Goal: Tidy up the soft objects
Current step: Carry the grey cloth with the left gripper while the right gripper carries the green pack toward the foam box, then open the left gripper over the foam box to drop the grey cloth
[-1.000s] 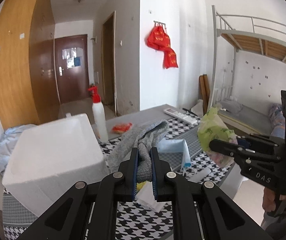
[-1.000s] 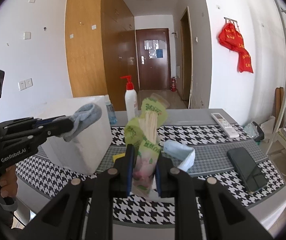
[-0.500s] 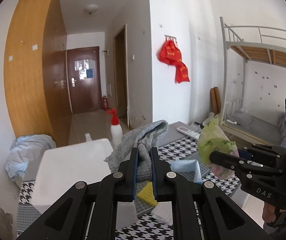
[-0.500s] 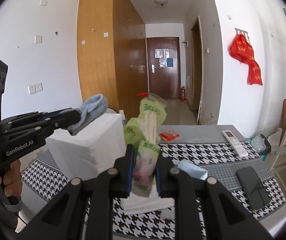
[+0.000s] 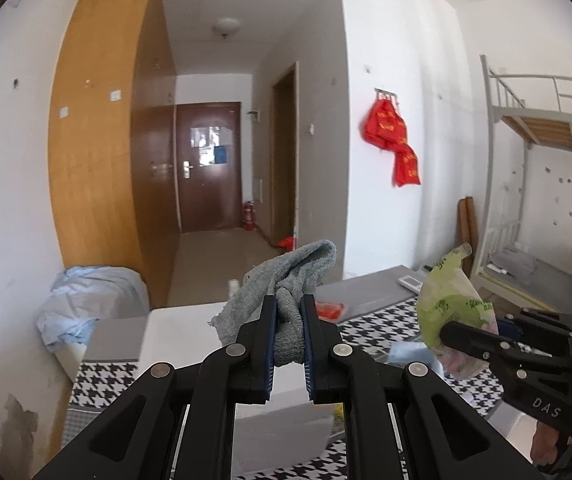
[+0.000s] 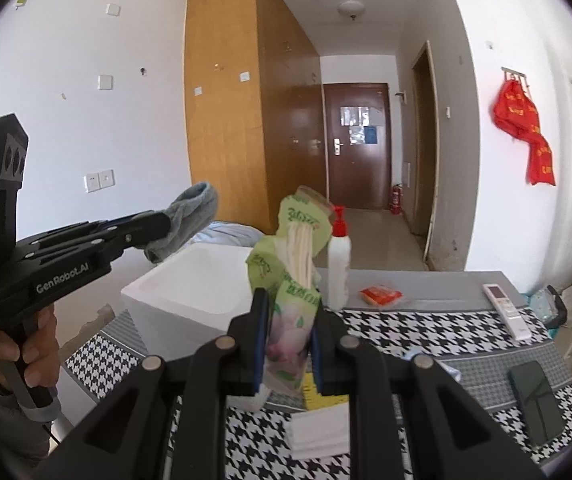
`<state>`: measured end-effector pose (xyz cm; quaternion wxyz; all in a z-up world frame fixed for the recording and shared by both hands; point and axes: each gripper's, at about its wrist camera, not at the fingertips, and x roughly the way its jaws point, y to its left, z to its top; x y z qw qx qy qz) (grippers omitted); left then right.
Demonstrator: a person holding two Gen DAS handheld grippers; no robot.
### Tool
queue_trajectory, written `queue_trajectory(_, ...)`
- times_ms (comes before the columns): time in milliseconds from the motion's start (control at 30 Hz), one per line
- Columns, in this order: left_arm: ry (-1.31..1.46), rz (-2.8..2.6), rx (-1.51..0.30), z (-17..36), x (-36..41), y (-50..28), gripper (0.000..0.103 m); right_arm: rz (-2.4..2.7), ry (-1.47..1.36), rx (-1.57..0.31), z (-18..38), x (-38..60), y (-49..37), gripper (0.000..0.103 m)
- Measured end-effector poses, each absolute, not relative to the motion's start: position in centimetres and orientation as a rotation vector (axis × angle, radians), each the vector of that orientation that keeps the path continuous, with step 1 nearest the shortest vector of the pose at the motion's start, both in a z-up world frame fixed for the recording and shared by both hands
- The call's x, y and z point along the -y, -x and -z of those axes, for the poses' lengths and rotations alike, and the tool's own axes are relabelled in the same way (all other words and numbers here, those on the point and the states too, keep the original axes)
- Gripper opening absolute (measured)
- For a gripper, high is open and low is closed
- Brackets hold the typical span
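My left gripper [image 5: 289, 304] is shut on a grey cloth [image 5: 286, 276] and holds it in the air above the white foam box [image 5: 189, 336]. It shows in the right wrist view [image 6: 157, 224] with the cloth [image 6: 189, 212] at the left. My right gripper [image 6: 286, 304] is shut on a green tissue pack [image 6: 290, 264], held up above the table. In the left wrist view the right gripper [image 5: 446, 332] and the pack [image 5: 454, 300] are at the right.
The white foam box [image 6: 189, 292] stands on the houndstooth tablecloth [image 6: 426, 332]. On the table are a spray bottle [image 6: 338, 260], a red packet [image 6: 380, 294], a remote [image 6: 506, 310], a dark phone [image 6: 536, 400], white tissues [image 6: 320, 428] and a yellow sponge [image 6: 322, 394].
Both grippers have risen with their loads and both views tilted up. The foam box and table sit lower in the frames.
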<state>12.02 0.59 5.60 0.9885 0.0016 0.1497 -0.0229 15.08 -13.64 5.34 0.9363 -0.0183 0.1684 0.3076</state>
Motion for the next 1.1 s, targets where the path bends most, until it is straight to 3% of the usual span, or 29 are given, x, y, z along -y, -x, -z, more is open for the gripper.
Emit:
queue_trajectory(900, 0.027, -0.037, -0.423, -3.5, -5.1, -16.7, 0.013, -0.688, 0.07, -0.371, -5.3, 8.1, -17.7, 0.022)
queue_trajectory(1000, 0.024, -0.043, -0.438, -3.1, -5.3, -17.1, 0.019, -0.678, 0.072, -0.377, -5.2, 7.8, -18.0, 0.022)
queue_trajectory(1100, 0.032, -0.047, -0.424, -3.2, -5.8, -16.7, 0.057, -0.67, 0.076, -0.378, -5.3, 7.5, -18.2, 0.022)
